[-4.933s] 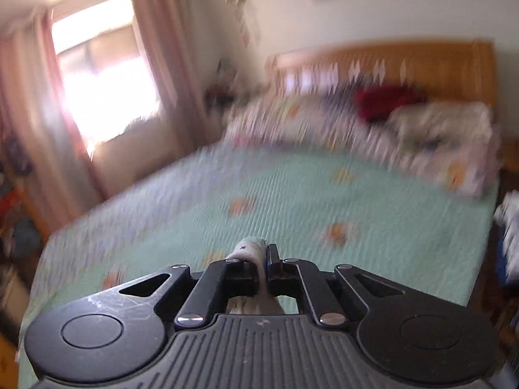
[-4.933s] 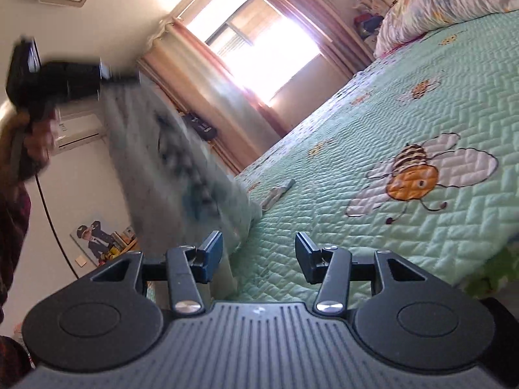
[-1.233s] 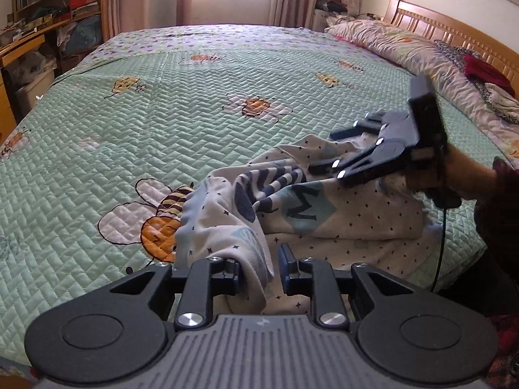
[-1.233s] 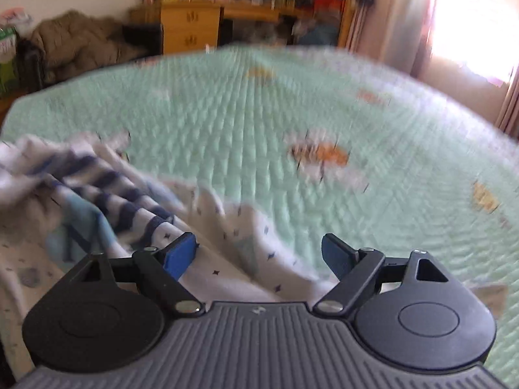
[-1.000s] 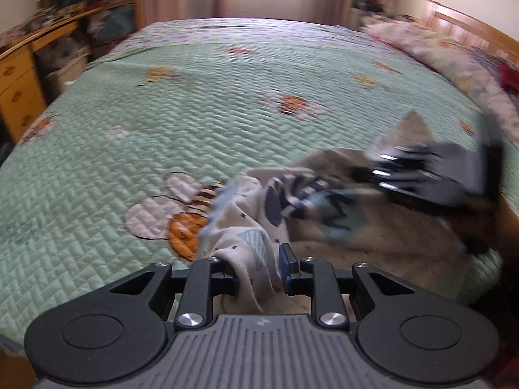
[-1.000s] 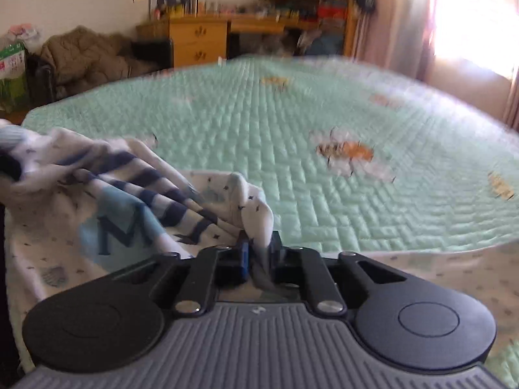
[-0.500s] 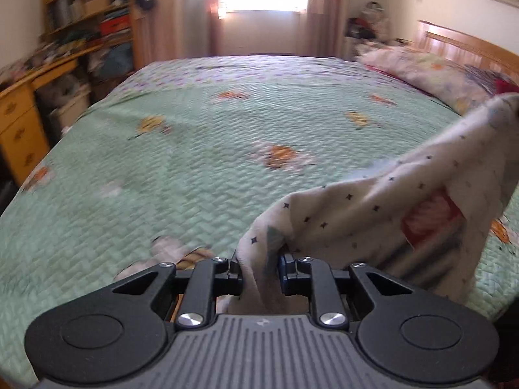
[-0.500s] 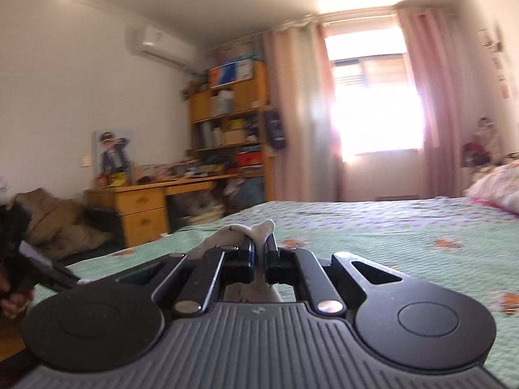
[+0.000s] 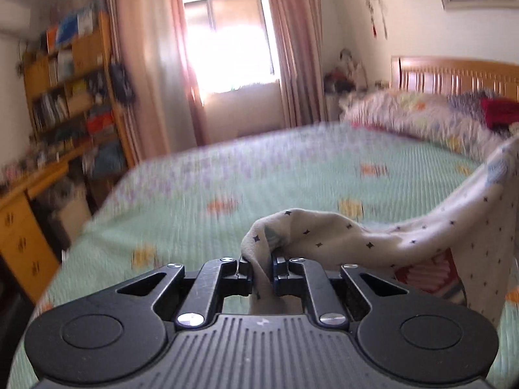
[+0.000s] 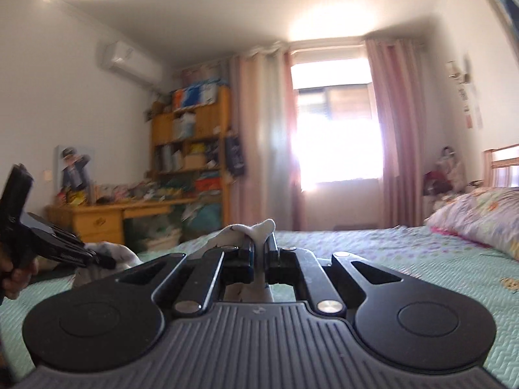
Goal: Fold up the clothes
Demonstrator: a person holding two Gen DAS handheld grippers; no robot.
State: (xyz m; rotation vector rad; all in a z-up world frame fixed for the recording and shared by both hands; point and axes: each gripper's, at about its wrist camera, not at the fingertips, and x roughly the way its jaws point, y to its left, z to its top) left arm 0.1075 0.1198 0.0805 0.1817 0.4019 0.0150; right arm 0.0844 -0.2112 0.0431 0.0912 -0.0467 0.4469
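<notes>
A cream garment with small dark stars and a red patch hangs in the air above the green quilted bed. My left gripper is shut on one bunched edge of it; the cloth stretches up to the right. My right gripper is shut on another edge of the garment, a small fold sticking up between the jaws. In the right wrist view the left gripper appears at the far left, holding cloth, with the person's hand on it.
Pillows and a wooden headboard lie at the right end of the bed. A wooden desk and bookshelf stand at the left. A curtained window is straight ahead.
Both grippers have lifted the garment off the bed. The right gripper closed on its edge about a second ago, and both views now tilt up toward the room.
</notes>
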